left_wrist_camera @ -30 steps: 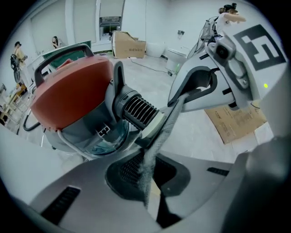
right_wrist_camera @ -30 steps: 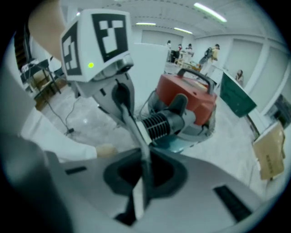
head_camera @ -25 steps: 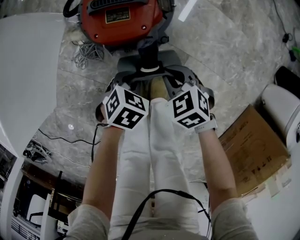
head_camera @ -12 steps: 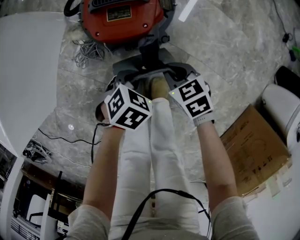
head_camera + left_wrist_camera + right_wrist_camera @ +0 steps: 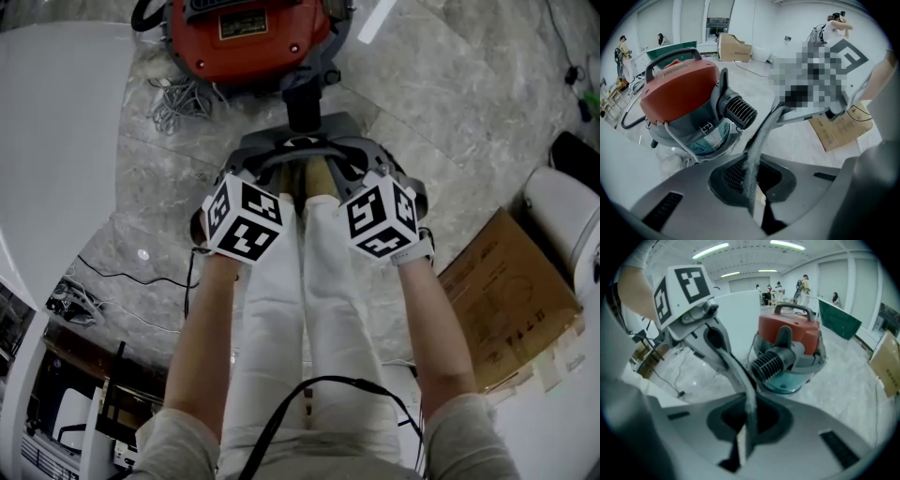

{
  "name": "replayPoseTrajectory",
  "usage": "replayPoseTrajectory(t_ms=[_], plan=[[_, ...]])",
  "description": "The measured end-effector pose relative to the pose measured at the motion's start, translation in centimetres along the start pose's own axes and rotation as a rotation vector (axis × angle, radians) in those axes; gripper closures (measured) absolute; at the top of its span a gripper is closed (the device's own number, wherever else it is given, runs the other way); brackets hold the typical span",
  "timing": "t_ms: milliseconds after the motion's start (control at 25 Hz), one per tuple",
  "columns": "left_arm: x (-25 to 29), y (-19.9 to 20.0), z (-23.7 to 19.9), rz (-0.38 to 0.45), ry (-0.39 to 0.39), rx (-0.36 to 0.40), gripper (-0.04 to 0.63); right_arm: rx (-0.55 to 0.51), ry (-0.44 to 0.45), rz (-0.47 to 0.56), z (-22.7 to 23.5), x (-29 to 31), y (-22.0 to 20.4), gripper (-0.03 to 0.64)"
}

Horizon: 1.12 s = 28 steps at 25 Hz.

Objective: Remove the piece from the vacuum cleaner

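the right gripper (image 5: 743, 439) has its jaws closed on a thin, curved grey piece (image 5: 739, 380), which runs up and left to the left gripper (image 5: 712, 341) under its marker cube (image 5: 684, 289). just behind stands the vacuum cleaner (image 5: 792, 338), red on top, its black ribbed port (image 5: 768, 365) facing the camera. it sits on a pale marble floor (image 5: 843, 380). a green board (image 5: 840, 319) stands at the right, and people (image 5: 805, 287) are far behind.

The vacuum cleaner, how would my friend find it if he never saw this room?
Start with the grey marble floor, at the top edge of the head view. The vacuum cleaner is the round tub standing there, next to a tangled pale cord. Nothing else has its bright red-orange top and black ribbed nozzle.
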<state>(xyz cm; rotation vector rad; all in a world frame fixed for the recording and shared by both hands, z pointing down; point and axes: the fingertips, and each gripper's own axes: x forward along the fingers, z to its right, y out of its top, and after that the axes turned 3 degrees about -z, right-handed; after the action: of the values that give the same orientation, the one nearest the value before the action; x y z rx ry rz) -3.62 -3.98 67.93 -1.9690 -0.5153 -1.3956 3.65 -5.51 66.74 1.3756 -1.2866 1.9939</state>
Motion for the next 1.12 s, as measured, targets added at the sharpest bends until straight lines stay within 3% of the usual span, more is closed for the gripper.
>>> replayPoseTrajectory(t_ms=[680, 880, 1120], plan=[[-12.3, 3.2, 5.0, 0.063, -0.047, 0.081, 0.560, -0.014, -0.012, 0.012, -2.4, -13.0, 4.9, 0.591], [-17.1, 5.0, 5.9, 0.126, -0.110, 0.006, 0.560, -0.033, -0.048, 0.075, -2.6, -17.3, 7.6, 0.591], [-22.6, 5.6, 7.0, 0.191, -0.139, 0.032, 0.560, 0.014, -0.007, 0.117, -3.8, -21.7, 10.8, 0.591]])
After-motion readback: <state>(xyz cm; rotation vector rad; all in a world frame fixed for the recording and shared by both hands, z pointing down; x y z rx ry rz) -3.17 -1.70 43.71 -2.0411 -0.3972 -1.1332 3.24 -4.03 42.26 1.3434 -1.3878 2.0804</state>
